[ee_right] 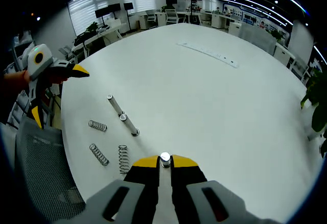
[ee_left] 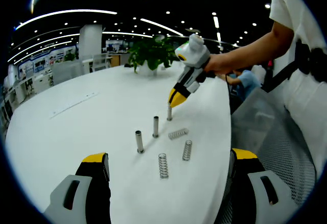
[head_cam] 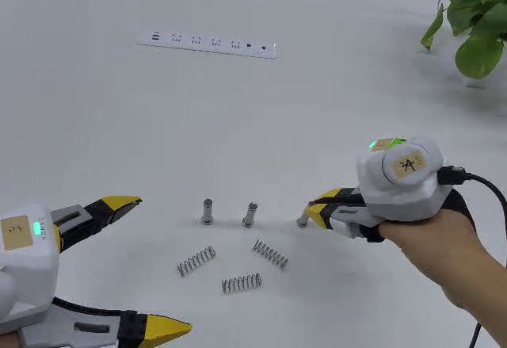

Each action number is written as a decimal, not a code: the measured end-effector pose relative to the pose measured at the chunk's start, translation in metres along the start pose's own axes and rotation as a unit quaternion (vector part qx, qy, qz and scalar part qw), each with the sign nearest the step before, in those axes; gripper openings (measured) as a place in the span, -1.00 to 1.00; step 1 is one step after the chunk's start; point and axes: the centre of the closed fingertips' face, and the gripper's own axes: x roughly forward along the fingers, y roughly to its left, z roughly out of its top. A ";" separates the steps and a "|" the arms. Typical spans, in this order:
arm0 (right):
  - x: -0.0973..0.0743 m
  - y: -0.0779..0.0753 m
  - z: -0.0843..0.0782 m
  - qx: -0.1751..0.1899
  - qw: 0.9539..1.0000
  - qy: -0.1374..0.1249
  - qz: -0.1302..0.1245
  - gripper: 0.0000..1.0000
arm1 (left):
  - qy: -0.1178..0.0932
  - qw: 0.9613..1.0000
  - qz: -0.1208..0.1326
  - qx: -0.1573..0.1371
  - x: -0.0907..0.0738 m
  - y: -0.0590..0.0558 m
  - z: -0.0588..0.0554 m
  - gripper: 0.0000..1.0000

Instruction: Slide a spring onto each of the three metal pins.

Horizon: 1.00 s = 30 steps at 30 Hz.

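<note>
Rightmost pin pinched in right gripper, handwritten label roughly "3A"; left gripper wide open.

**Tally by kind**

Three metal pins are on the counter: a left pin, a middle pin and a right pin. Three springs lie nearer: a left spring, a right spring and a near spring. Two hand-held grippers: the left hand-held gripper and the right hand-held gripper. Far off: one power strip. Far right: one green plant.
</note>
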 end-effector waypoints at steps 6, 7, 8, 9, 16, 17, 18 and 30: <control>-0.001 0.002 0.001 -0.007 1.000 0.003 0.000 -0.82 | 0.000 1.000 0.001 -0.001 0.000 0.001 0.000 1.00; -0.001 0.003 0.001 -0.008 1.000 0.003 0.001 -0.82 | -0.001 1.000 0.002 -0.002 0.000 0.001 0.001 1.00; -0.001 0.005 0.001 -0.010 1.000 0.004 0.001 -0.82 | -0.001 1.000 0.002 -0.002 0.000 0.001 0.001 1.00; -0.001 0.005 0.001 -0.013 1.000 0.004 0.000 -0.82 | -0.001 1.000 0.002 -0.002 0.000 0.002 0.001 1.00; -0.002 0.004 0.001 -0.014 1.000 0.004 0.000 -0.82 | -0.002 1.000 0.002 -0.002 0.000 0.001 0.002 1.00; -0.002 0.004 0.001 -0.013 1.000 0.005 0.000 -0.82 | -0.002 1.000 0.002 -0.002 0.000 0.001 0.002 1.00; -0.002 0.004 0.001 -0.013 1.000 0.005 0.000 -0.82 | -0.003 1.000 0.002 -0.002 0.001 0.000 0.002 1.00; -0.003 0.006 0.001 -0.013 1.000 0.002 0.005 -0.81 | -0.003 1.000 0.002 -0.002 0.001 0.000 0.002 1.00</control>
